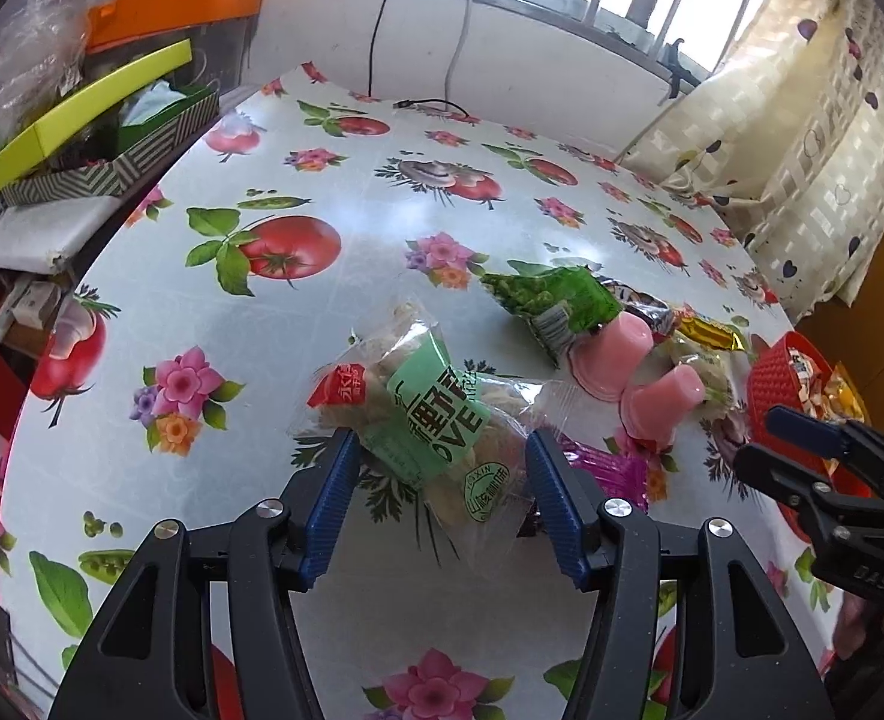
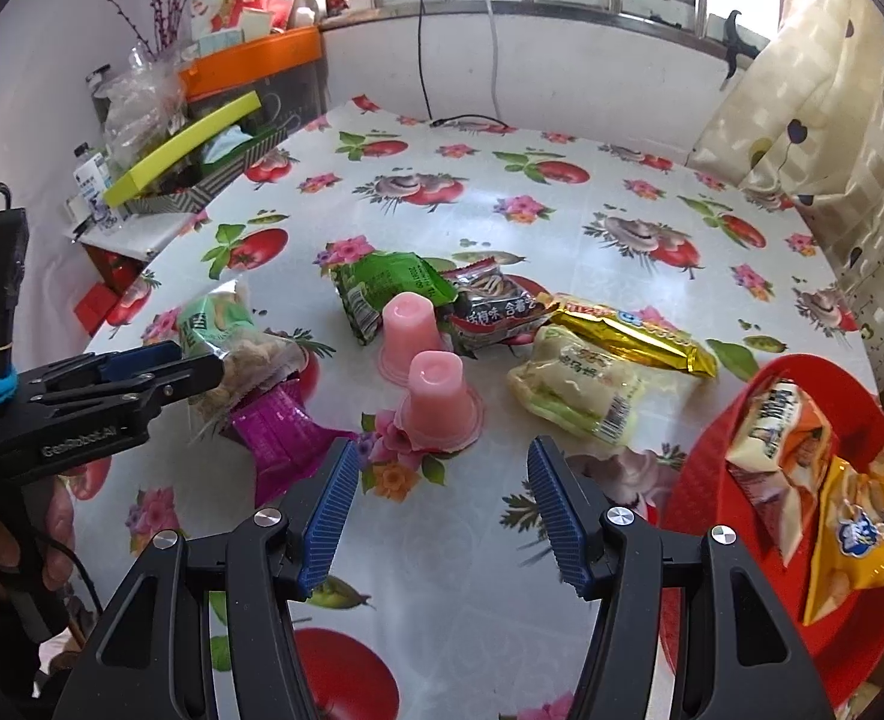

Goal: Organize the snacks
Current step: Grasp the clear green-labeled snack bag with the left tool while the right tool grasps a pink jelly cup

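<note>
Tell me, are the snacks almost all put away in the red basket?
Not yet. Two packets already sit in the red basket. Both the left gripper and right gripper are open and hold nothing; the left hovers over the clear cracker bag. The two pink jelly cups, green packet and gold packet are left on the table.

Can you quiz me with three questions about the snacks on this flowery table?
1. True or false: the red plastic basket already holds snack packets.
2. How many pink jelly cups stand upside down on the flowered tablecloth?
3. Which snack lies between the left gripper's open jaws? A) gold foil bar B) clear bag with a green label C) purple wrapper

Key:
1. True.
2. Two: the nearer pink jelly cup and the farther pink jelly cup.
3. B, the clear bag with a green label.
</note>
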A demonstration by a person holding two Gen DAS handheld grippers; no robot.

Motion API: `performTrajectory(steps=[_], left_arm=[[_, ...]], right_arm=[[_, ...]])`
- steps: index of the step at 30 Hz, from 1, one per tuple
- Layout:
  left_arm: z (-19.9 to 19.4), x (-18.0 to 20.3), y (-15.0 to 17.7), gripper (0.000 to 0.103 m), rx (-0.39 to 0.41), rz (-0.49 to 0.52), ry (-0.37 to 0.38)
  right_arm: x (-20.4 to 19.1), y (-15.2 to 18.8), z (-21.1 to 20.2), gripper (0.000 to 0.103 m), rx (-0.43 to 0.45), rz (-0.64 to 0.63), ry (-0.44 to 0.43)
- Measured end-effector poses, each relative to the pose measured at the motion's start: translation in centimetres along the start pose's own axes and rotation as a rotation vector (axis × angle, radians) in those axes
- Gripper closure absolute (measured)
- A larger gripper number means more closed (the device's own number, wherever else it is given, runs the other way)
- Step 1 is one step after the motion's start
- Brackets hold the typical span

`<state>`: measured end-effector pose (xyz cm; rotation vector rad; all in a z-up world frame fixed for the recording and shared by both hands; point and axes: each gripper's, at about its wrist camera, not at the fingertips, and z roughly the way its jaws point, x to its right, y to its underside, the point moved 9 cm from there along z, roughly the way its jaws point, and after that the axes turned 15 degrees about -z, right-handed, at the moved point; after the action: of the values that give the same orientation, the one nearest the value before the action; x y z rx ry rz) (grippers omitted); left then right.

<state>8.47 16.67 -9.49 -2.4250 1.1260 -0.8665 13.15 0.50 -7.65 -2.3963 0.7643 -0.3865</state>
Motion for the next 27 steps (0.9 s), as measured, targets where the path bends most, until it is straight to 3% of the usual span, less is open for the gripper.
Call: performTrajectory(steps=[15, 23, 27], left_arm=[[0.9, -1.0, -2.3, 0.044, -0.008, -0.265, 0.069], [3.6, -1.1, -1.8, 0.044, -0.069, -0.216, 0.021], [4.0, -0.8, -1.3, 0.044, -0.064, -0.134, -0.011]], right_arm=[[0.2, -1.2, 4.4, 0.047, -0.025, 0.030, -0.040], [0.5, -1.4, 5.2, 0.047, -0.029, 0.030, -0.026], [0.6, -1.5, 5.3, 0.062, -0.027, 0.016, -0.003]])
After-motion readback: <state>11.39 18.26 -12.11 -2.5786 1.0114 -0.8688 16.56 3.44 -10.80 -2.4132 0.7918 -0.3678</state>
